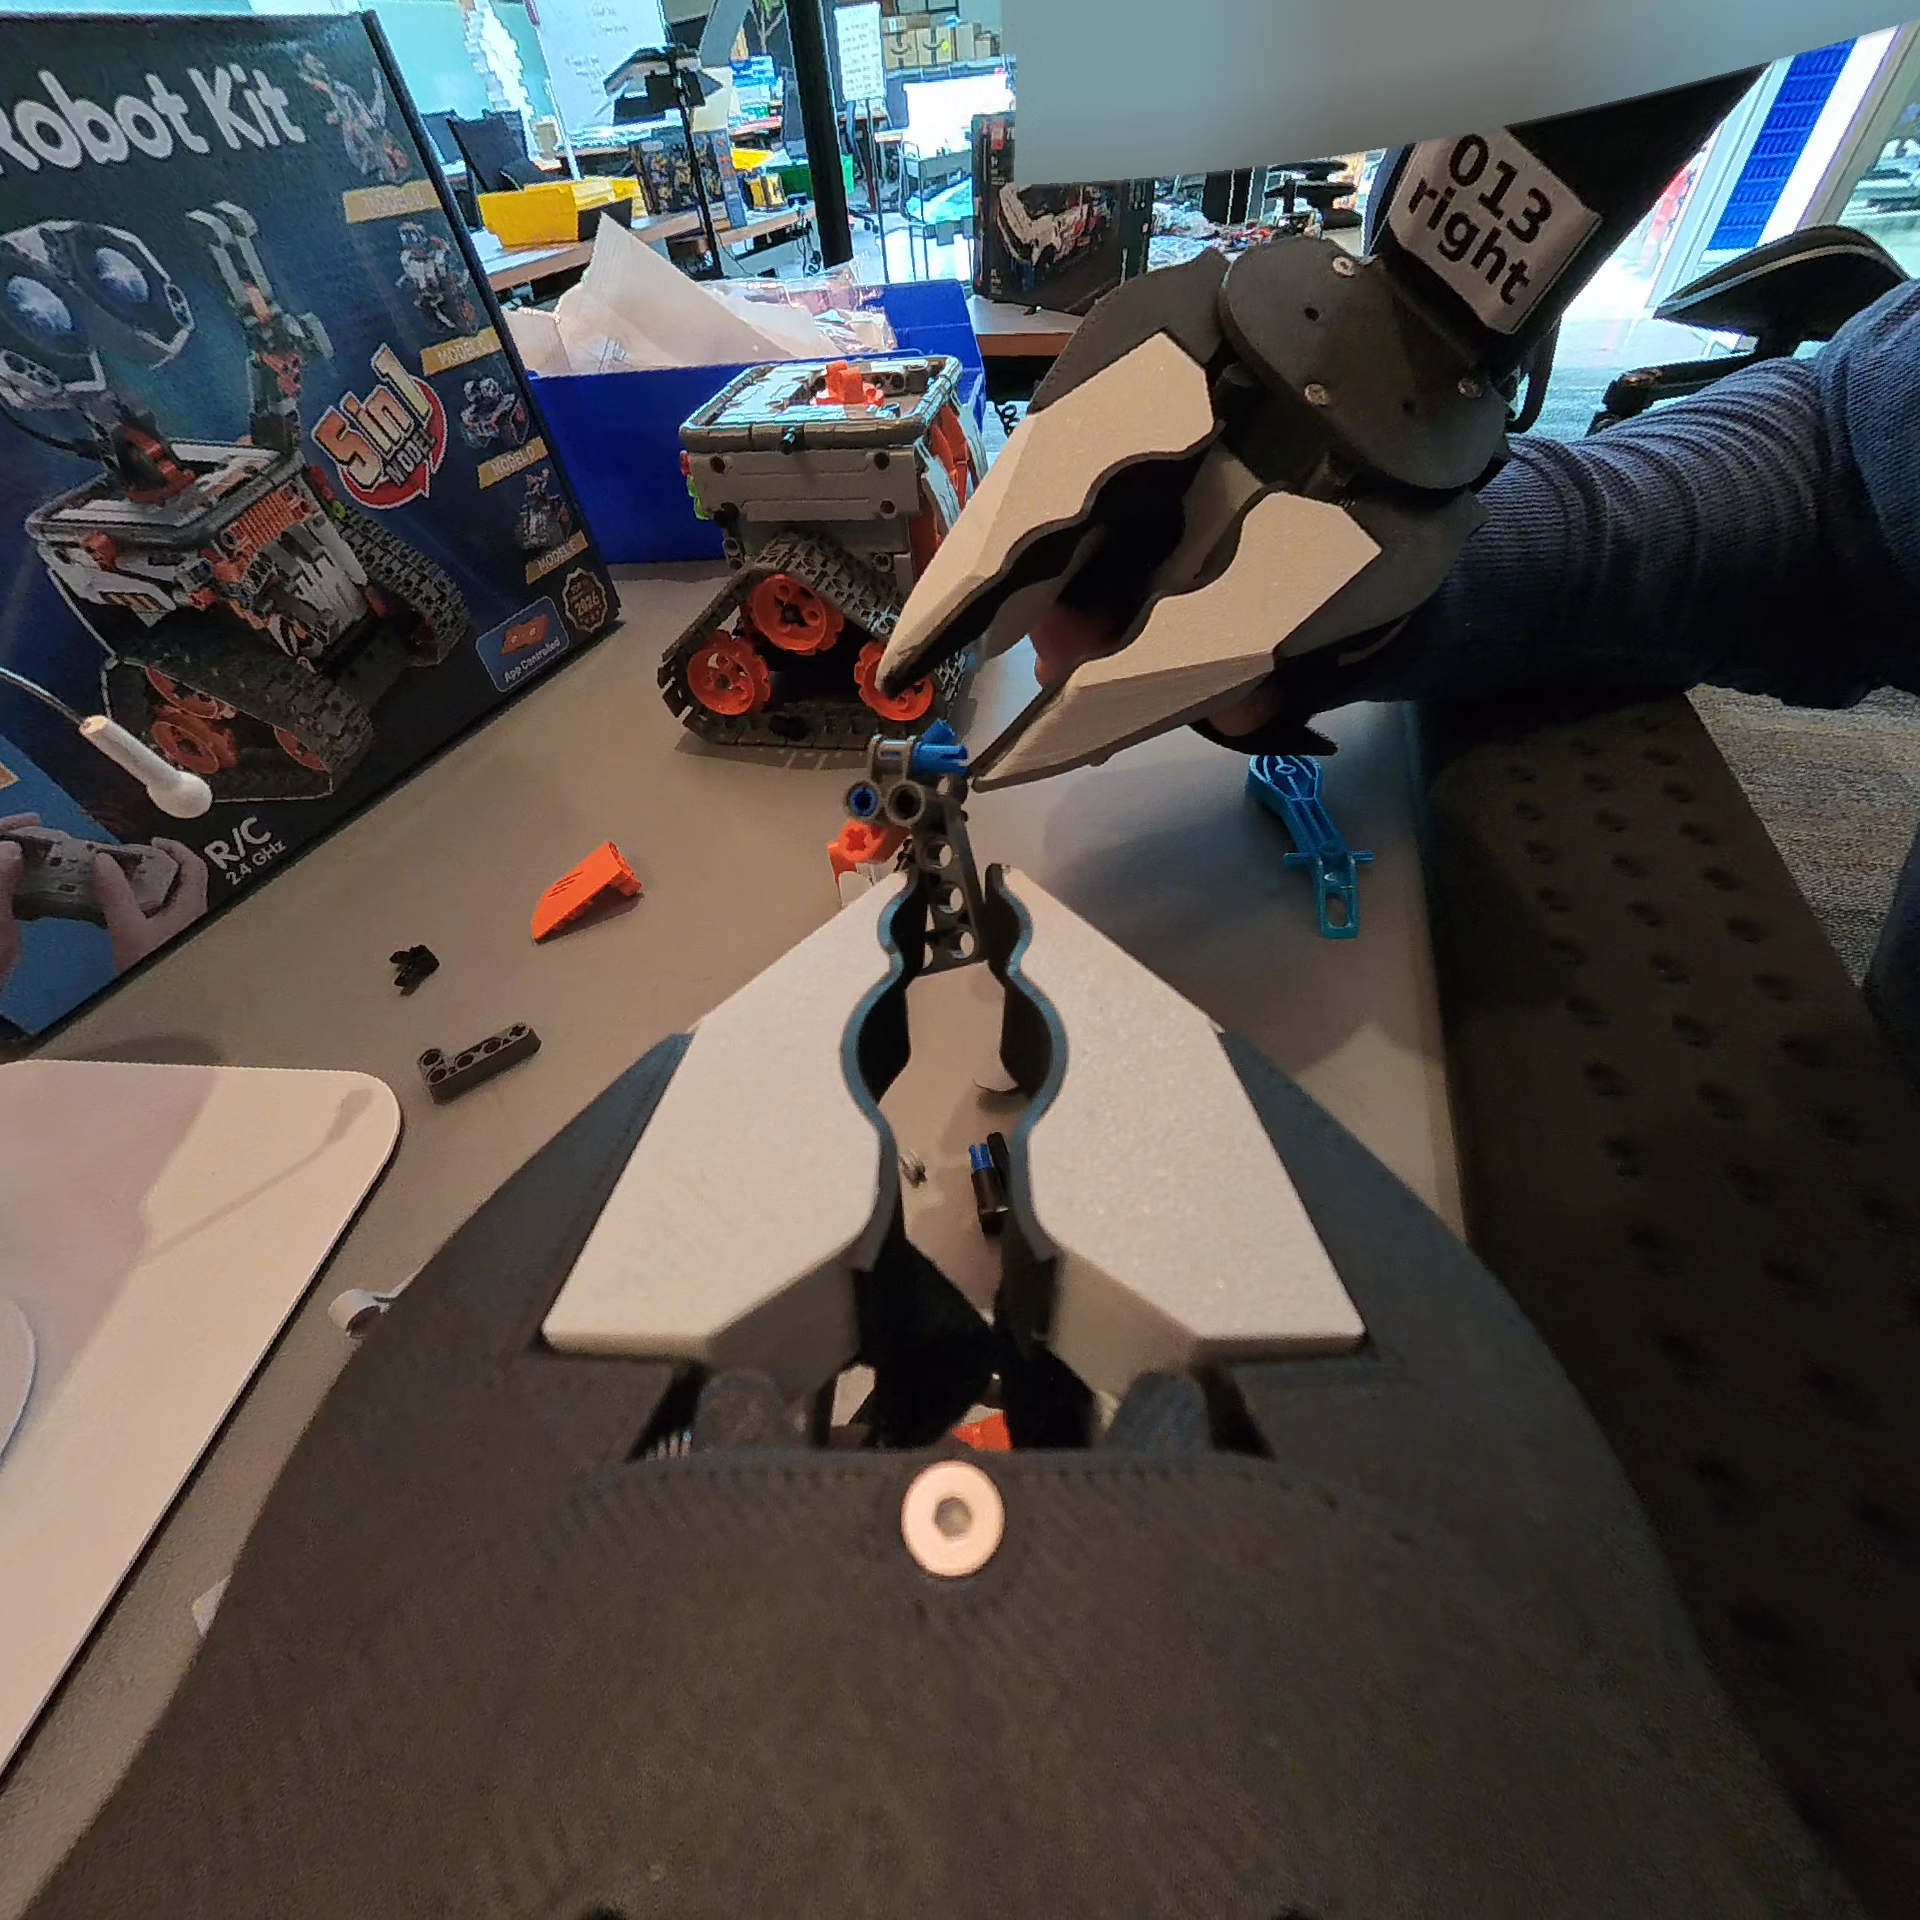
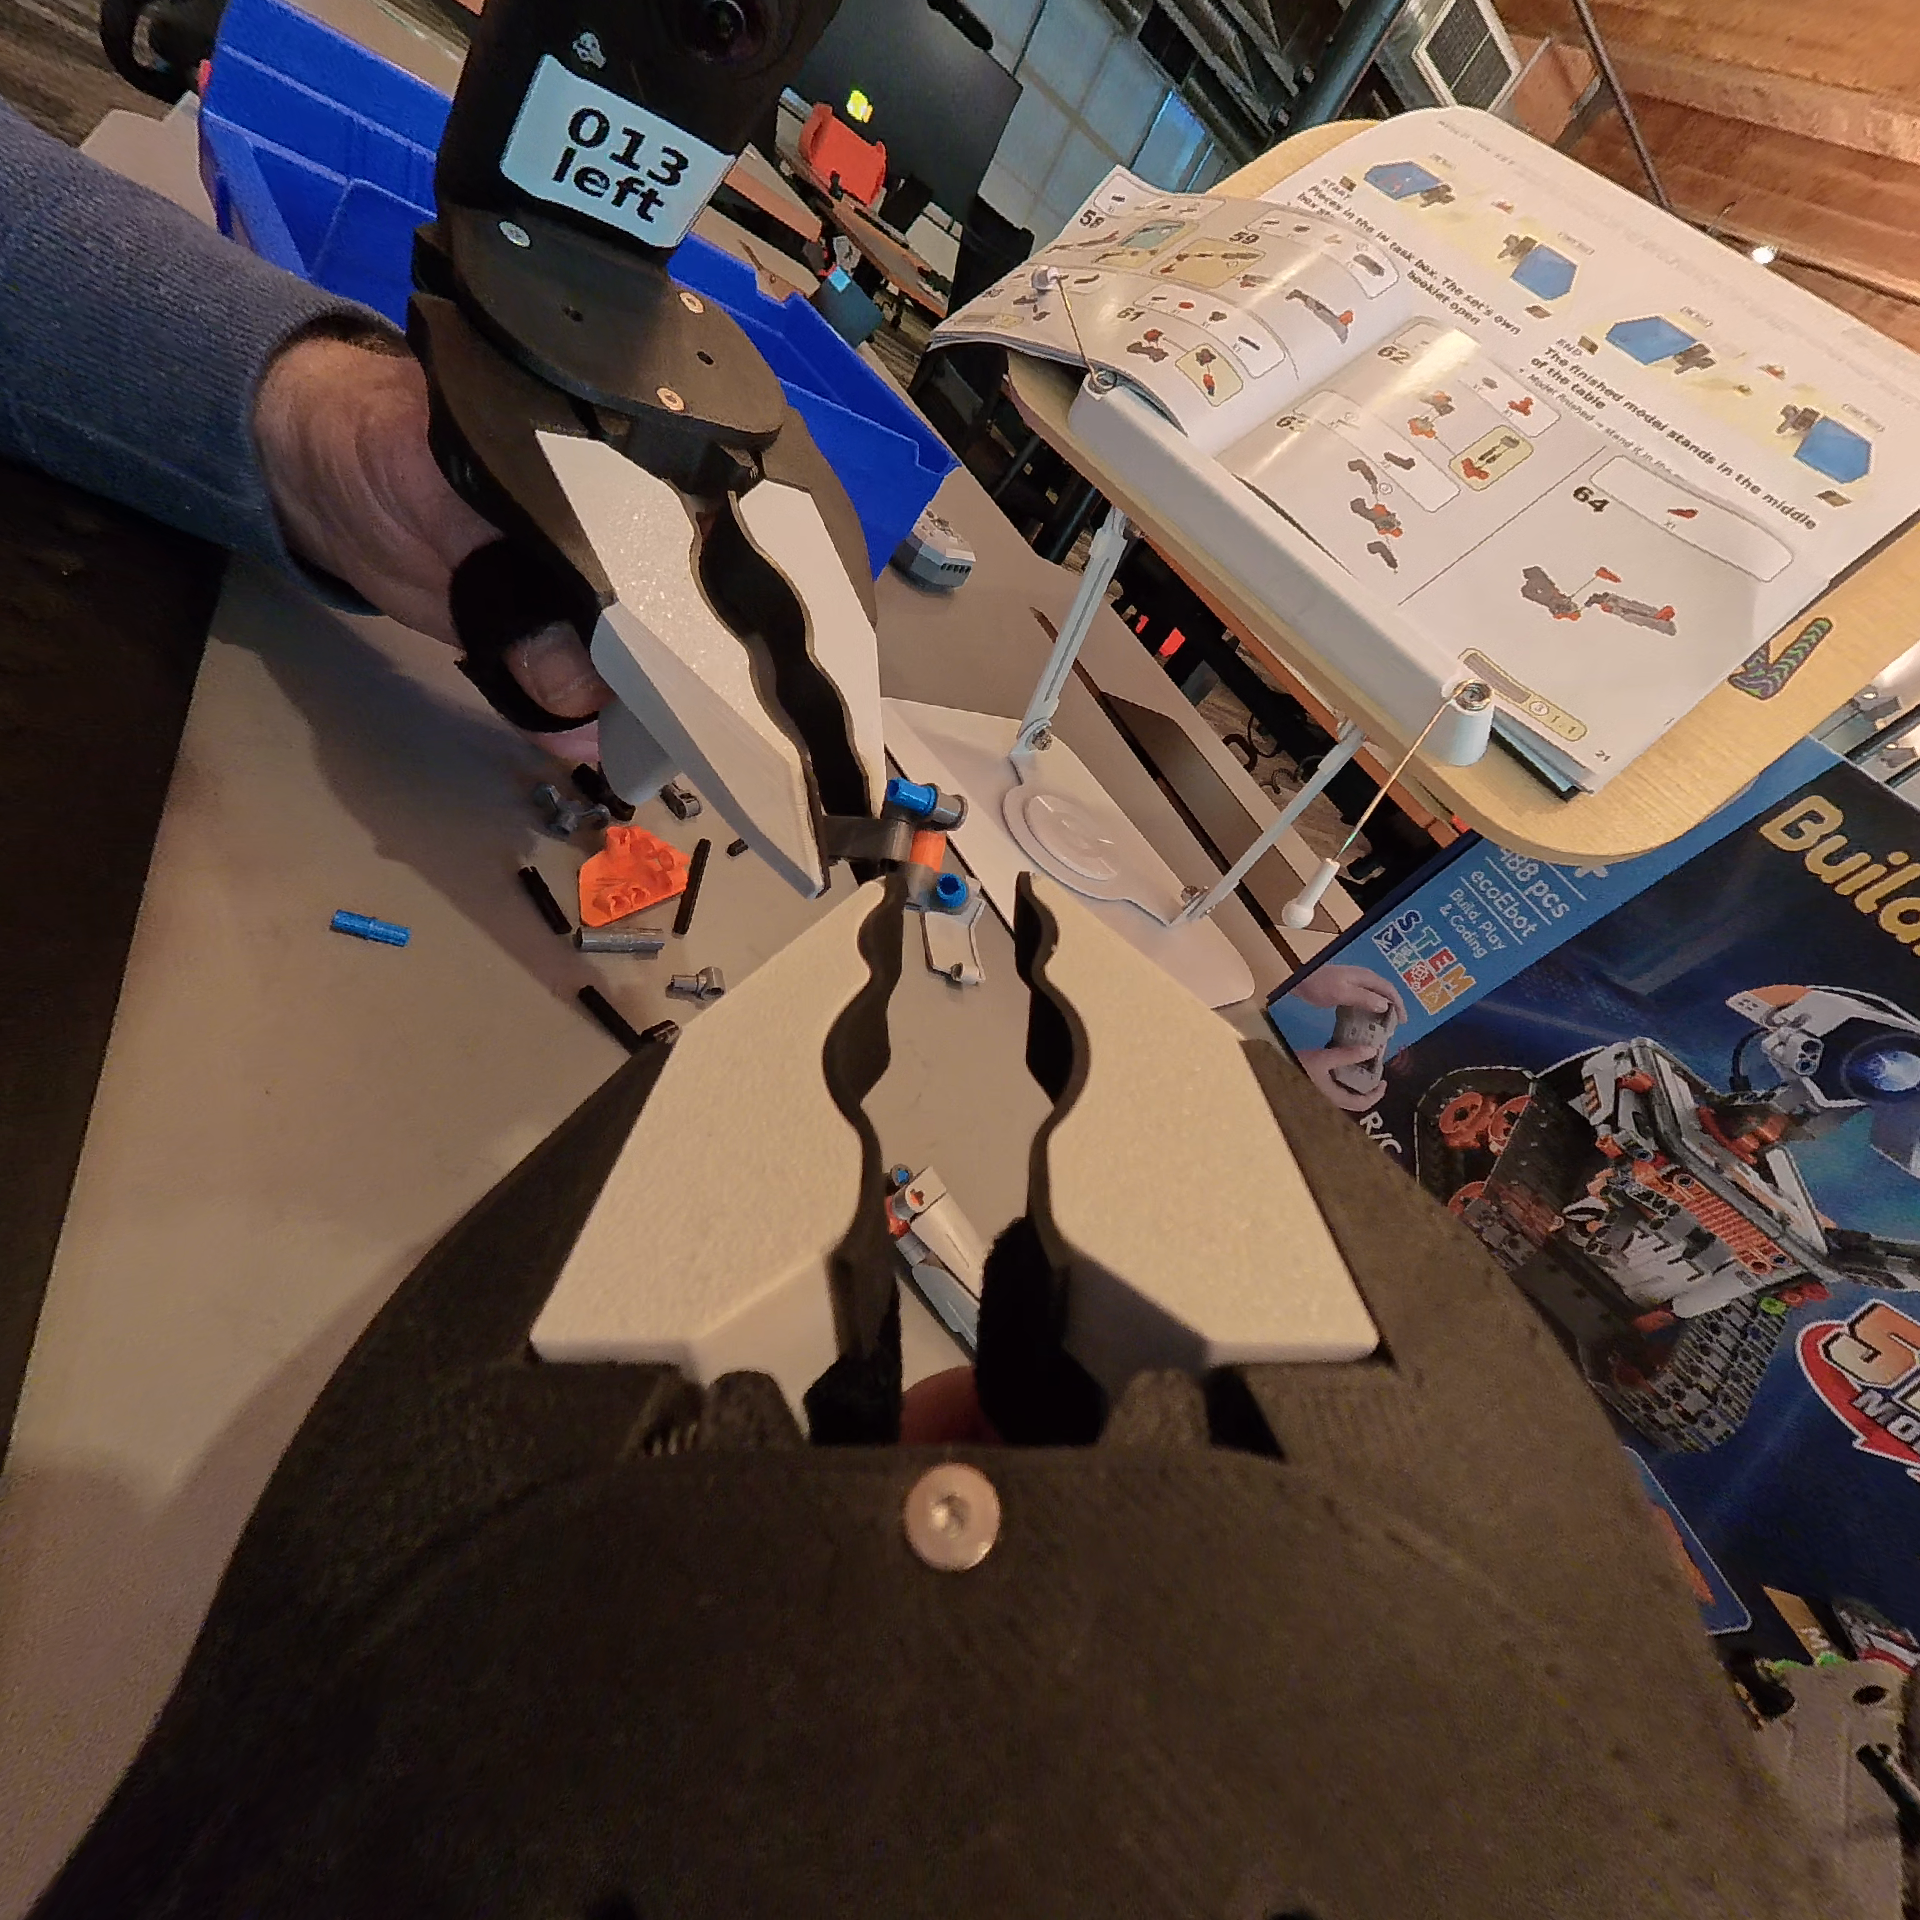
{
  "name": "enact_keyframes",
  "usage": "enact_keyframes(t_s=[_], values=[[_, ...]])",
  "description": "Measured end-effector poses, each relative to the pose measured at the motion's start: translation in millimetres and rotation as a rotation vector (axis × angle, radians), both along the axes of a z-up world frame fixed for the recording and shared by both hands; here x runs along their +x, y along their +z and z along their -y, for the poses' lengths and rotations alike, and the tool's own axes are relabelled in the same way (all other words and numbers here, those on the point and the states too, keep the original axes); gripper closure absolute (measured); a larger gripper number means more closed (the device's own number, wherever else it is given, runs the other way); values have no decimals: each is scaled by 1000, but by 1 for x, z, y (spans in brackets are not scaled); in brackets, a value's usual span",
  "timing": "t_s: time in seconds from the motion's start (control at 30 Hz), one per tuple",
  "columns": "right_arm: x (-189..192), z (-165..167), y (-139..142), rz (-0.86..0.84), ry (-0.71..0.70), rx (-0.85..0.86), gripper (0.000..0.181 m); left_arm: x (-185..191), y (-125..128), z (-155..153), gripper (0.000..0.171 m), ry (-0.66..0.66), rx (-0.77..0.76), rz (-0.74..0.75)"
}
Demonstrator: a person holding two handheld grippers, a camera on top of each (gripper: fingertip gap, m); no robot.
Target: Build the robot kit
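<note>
Left claw (image 1: 951,894) is closed on a grey perforated beam (image 1: 948,883), held upright above the bench (image 1: 312,997). Blue pins (image 1: 940,750) sit at the beam's top (an orange part hangs just below). Right claw (image 1: 930,732) stands partly open, gripping nothing, its lower tip touching the upper blue pin. Behind them stands a tracked model (image 1: 821,551); a kit box (image 1: 239,499) leans left. Loose parts (image 2: 623,904) lie scattered on the bench.

black hand-held gripper (image 1: 951,899), white fingers (image 1: 748,1132), blue sleeve (image 1: 1704,520)
</note>
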State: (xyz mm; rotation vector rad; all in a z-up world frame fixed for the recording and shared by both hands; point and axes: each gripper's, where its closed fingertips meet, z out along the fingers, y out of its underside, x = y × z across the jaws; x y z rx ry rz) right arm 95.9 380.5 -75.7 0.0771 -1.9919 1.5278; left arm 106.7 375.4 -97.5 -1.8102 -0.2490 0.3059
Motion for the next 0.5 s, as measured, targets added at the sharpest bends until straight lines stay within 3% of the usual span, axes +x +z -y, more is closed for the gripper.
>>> enact_keyframes(t_s=[0.5], values=[[0, 0, 0, 1, 1, 0, 161, 1, 0, 0, 163, -5, 7, 14]])
